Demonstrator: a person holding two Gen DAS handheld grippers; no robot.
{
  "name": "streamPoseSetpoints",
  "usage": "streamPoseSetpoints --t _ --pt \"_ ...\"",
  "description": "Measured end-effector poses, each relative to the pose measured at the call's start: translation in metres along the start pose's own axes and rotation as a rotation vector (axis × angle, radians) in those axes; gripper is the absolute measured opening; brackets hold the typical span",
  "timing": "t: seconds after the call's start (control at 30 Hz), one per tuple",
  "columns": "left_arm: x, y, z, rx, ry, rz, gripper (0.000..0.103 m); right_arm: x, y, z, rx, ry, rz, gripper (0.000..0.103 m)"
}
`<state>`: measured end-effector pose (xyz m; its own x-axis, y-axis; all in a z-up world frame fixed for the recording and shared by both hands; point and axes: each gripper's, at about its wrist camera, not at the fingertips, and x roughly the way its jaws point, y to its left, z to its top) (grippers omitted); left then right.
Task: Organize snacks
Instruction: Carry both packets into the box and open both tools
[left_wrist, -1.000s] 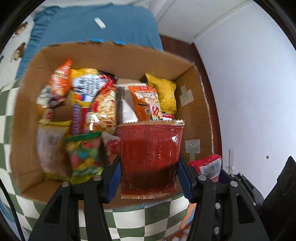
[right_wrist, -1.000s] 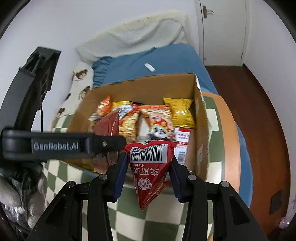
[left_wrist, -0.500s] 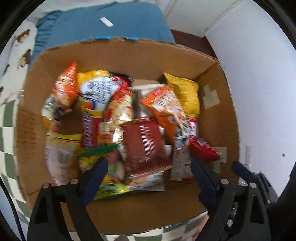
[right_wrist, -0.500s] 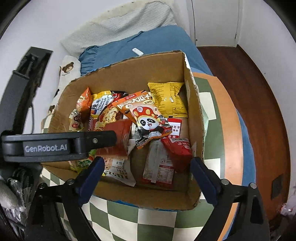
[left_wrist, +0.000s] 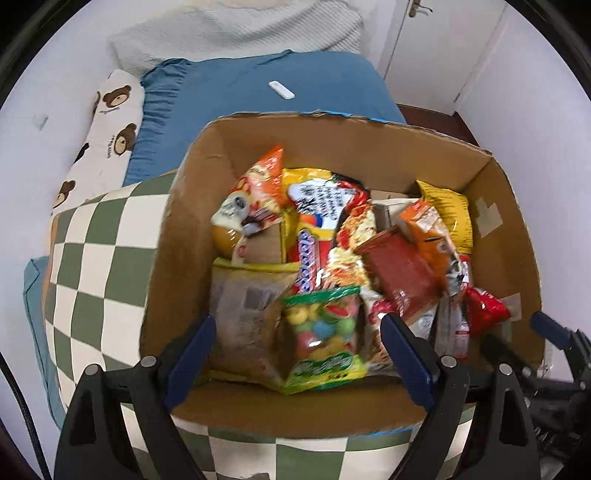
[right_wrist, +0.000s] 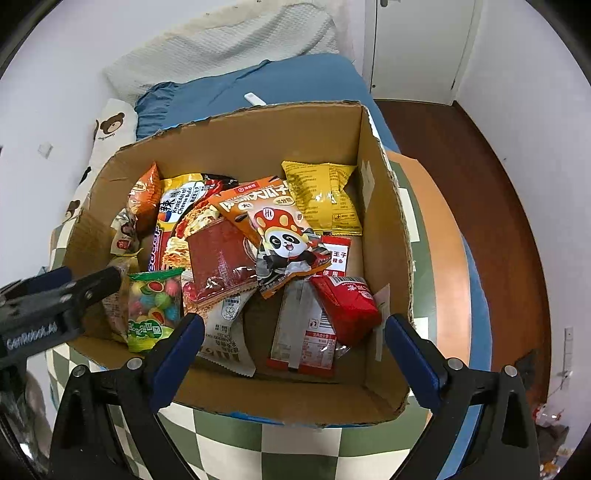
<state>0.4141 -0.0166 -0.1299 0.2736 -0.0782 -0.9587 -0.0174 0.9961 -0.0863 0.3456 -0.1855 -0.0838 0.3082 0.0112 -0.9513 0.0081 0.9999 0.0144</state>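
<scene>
A cardboard box (left_wrist: 332, 410) (right_wrist: 384, 236) full of snack packets stands on a green-and-white checkered table. The dark red flat packet (left_wrist: 400, 271) (right_wrist: 219, 260) lies in the middle of the pile. The small bright red packet (left_wrist: 482, 308) (right_wrist: 345, 304) lies at the right side. A green candy bag (left_wrist: 323, 338) (right_wrist: 153, 308) leans at the front left. An orange panda packet (right_wrist: 284, 234) and a yellow packet (right_wrist: 325, 197) lie further back. My left gripper (left_wrist: 295, 363) is open and empty over the box's near wall. My right gripper (right_wrist: 293, 360) is open and empty over the near right part.
The checkered table (left_wrist: 92, 266) (right_wrist: 258, 450) sits against a bed with a blue sheet (left_wrist: 236, 99), a bear-print pillow (left_wrist: 110, 122) and a small white remote (left_wrist: 281, 89). A white door (right_wrist: 417, 48) and dark wooden floor (right_wrist: 491, 192) lie to the right.
Both grippers opened and dropped their packets into the box: the dark red one from the left, the bright red one from the right. Both then drew back and up.
</scene>
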Motion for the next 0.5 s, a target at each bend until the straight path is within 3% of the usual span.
streamPoseSetpoints --t 0.23,0.5 --pt "-0.012 0.013 -0.014 -0.018 -0.039 0.028 0.091 -0.008 0.01 -0.003 -0.015 -0.032 -0.027 0.1" --pt "-0.052 0.014 -0.041 -0.003 -0.13 0.037 0.091 -0.053 0.018 -0.015 -0.038 -0.122 -0.039 0.1"
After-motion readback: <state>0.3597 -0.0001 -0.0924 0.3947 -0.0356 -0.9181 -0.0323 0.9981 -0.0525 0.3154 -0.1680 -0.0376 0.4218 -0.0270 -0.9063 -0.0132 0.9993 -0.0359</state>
